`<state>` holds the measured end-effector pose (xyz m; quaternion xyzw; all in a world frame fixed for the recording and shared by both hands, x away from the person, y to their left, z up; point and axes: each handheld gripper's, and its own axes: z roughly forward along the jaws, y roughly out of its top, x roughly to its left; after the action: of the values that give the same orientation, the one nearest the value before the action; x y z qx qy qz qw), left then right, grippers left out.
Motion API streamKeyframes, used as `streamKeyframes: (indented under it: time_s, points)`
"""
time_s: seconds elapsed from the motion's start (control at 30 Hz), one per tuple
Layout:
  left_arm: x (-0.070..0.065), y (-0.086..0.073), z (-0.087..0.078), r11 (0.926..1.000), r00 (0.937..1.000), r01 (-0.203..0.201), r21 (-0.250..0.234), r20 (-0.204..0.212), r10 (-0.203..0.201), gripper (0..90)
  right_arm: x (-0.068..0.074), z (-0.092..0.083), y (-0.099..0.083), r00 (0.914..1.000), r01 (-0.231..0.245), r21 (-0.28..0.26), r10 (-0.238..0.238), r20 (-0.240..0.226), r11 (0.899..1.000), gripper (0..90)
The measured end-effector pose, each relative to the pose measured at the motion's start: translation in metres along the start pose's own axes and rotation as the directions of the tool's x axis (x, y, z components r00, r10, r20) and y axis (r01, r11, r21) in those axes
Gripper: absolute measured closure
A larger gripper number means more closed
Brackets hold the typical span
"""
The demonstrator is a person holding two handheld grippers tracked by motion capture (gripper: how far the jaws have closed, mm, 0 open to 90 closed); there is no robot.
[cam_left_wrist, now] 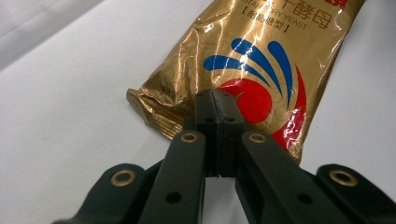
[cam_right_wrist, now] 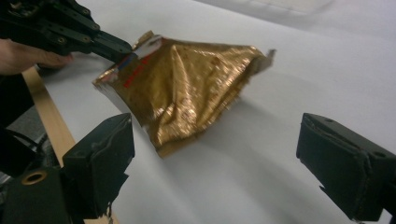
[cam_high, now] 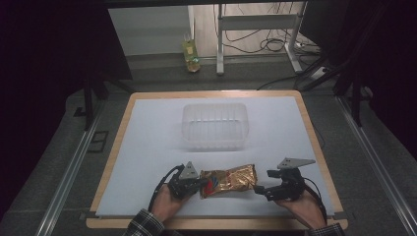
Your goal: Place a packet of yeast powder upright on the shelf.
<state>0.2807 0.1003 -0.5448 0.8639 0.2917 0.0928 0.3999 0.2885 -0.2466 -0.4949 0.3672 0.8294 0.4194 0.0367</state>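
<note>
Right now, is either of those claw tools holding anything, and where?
The left gripper pinches the shiny gold foil packet at its end edge; the right gripper holds nothing.

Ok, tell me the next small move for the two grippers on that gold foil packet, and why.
Probably ease the right gripper forward until its open jaws straddle the free end of the crinkled gold foil packet, then close. The left gripper is already shut on the packet's other end, while the right jaws stand wide and short of it. A second grip would likely steady the packet for a lift toward the clear plastic tub.

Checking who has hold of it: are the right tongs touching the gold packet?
Apart. In the right gripper view the right tongs stand open, with bare white table between their jaws and the gold packet.
</note>
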Motion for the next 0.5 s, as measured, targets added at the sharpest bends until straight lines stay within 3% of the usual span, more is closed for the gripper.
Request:
streamKeyframes:
  time_s: [0.3,0.5]
  points:
    - [0.0,0.0,0.0,1.0,1.0,0.006,-0.004,0.002,-0.006,89.6,0.001,0.022,0.012,0.9994,-0.014,0.019,0.014,-0.03,1.0,11.7]
    - [0.001,0.0,0.0,1.0,0.9999,0.007,-0.004,0.007,-0.007,89.7,-0.003,0.04,0.016,0.996,-0.048,0.053,0.052,-0.072,0.997,11.7]
